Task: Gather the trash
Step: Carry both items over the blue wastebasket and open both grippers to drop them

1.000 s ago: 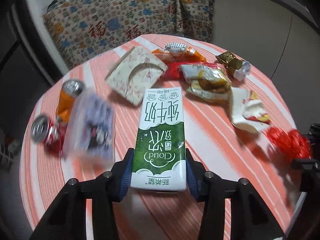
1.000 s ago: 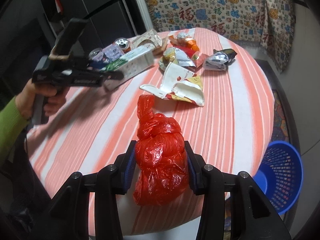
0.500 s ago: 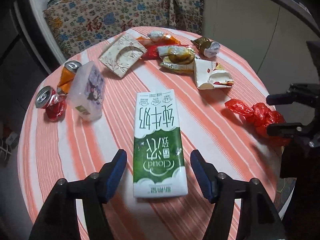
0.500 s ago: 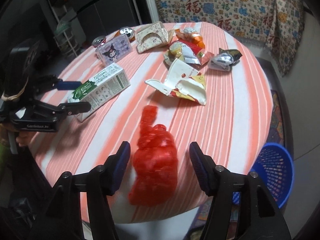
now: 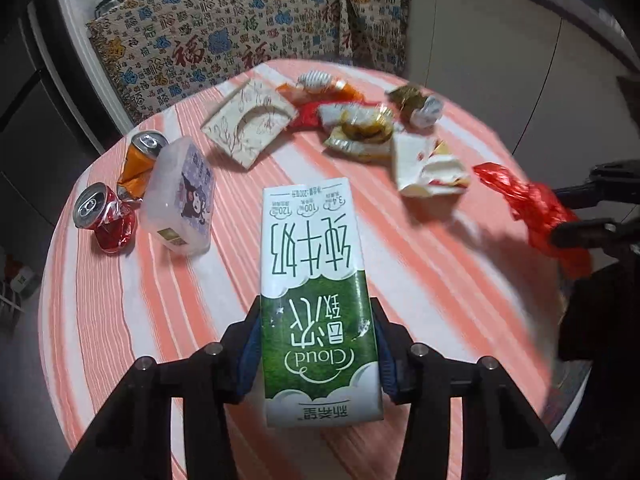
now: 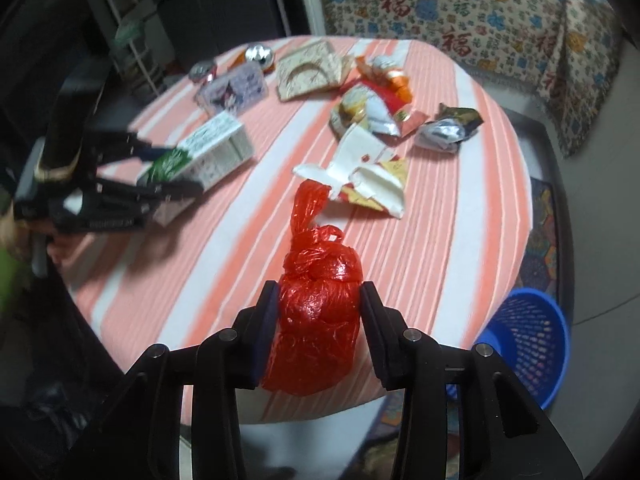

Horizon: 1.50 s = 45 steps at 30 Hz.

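the left gripper [image 5: 318, 344] is closed on the green and white milk carton [image 5: 316, 292], whose lower green end is clamped between the blue pads [image 5: 248, 354] while its white end points toward the middle of the table [image 5: 420, 264]; from the right wrist view the carton [image 6: 200, 156] is seen near the table's left edge, and whether it is lifted clear of the striped cloth cannot be told. the right gripper [image 6: 318, 330] is closed on the knotted red plastic bag [image 6: 316, 316], held at the near edge of the table [image 6: 460, 240] with its twisted neck pointing away. remaining items are noted on the cloth: a torn white wrapper [image 6: 360, 176] just beyond the bag, a silver foil wrapper [image 6: 448, 128] toward the right edge, a heap of snack wrappers [image 6: 376, 96] toward the far edge, a flattened patterned box [image 6: 308, 70] beside them, a plastic container with a cartoon figure [image 5: 180, 200] near the left edge, and two crushed cans [image 5: 116, 204] touching it. a blue mesh basket [image 6: 528, 340] stands on the floor below the table's right edge.
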{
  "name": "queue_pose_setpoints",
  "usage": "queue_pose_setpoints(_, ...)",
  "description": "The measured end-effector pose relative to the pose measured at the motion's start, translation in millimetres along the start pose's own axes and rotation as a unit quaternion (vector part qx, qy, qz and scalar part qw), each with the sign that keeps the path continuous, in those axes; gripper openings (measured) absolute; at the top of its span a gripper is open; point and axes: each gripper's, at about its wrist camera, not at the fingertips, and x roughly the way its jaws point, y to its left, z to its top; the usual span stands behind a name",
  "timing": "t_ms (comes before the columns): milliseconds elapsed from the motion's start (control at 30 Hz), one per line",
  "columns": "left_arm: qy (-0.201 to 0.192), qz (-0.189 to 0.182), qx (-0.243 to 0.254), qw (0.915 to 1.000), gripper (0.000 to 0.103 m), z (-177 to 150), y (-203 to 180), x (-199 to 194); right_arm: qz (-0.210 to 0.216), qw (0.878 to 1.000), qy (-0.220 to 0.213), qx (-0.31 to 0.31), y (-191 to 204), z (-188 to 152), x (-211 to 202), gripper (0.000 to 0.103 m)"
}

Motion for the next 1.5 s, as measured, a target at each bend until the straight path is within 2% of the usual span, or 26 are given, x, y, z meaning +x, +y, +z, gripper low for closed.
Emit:
queue_pose_setpoints(100, -0.034, -0.024, -0.007, 0.9991, 0.049, 10, -18, -27, 0.003, 0.999, -0.030, 0.036, -26, -2, -22, 0.041)
queue_pose_setpoints(233, -0.068, -0.079, 0.002, 0.9946, 0.049, 41, -64, -46, -0.040, 0.993, -0.060, 0.091, -79, -7, -53, 0.041)
queue_pose_setpoints(333, -0.073, -0.127, 0.018, 0.9891, 0.049, 68, -110, -42, -0.078, 0.985, -0.070, 0.137, -126, -17, -74, 0.041)
queue_pose_setpoints(433, -0.071, -0.141, 0.040, 0.9866, 0.049, 96, -162, -22, -0.112, 0.976, -0.068, 0.172, -169, -30, -89, 0.041)
queue_pose_setpoints(600, -0.047, -0.173, 0.049, 0.9825, 0.049, 128, -232, 23, -0.150, 0.964, -0.054, 0.213, -231, -49, -95, 0.042)
queue_pose_setpoints(767, -0.037, -0.192, 0.050, 0.9795, 0.049, 151, -289, 68, -0.162, 0.949, -0.061, 0.263, -279, -74, -92, 0.042)
queue_pose_setpoints(867, -0.024, -0.199, 0.045, 0.9787, 0.049, 157, -313, 96, -0.154, 0.940, -0.065, 0.297, -297, -91, -88, 0.042)
queue_pose_setpoints(1100, 0.002, -0.206, 0.018, 0.9783, 0.049, 167, -334, 139, -0.147, 0.931, -0.075, 0.326, -316, -100, -95, 0.042)
queue_pose_setpoints(1300, 0.007, -0.210, 0.017, 0.9774, 0.051, 169, -344, 159, -0.139, 0.931, -0.073, 0.330, -320, -102, -92, 0.043)
queue_pose_setpoints(1333, 0.002, -0.218, 0.015, 0.9757, 0.057, 169, -343, 163, -0.137, 0.930, -0.076, 0.332, -320, -102, -92, 0.048)
queue_pose_setpoints(1367, 0.002, -0.221, 0.011, 0.9752, 0.071, 167, -342, 166, -0.133, 0.928, -0.081, 0.338, -321, -102, -92, 0.049)
queue_pose_setpoints(1400, 0.003, -0.216, 0.005, 0.9763, 0.075, 168, -341, 171, -0.129, 0.926, -0.086, 0.343, -323, -101, -93, 0.057)
queue_pose_setpoints(1500, 0.002, -0.211, -0.010, 0.9775, 0.075, 171, -338, 174, -0.135, 0.925, -0.099, 0.342, -322, -101, -98, 0.059)
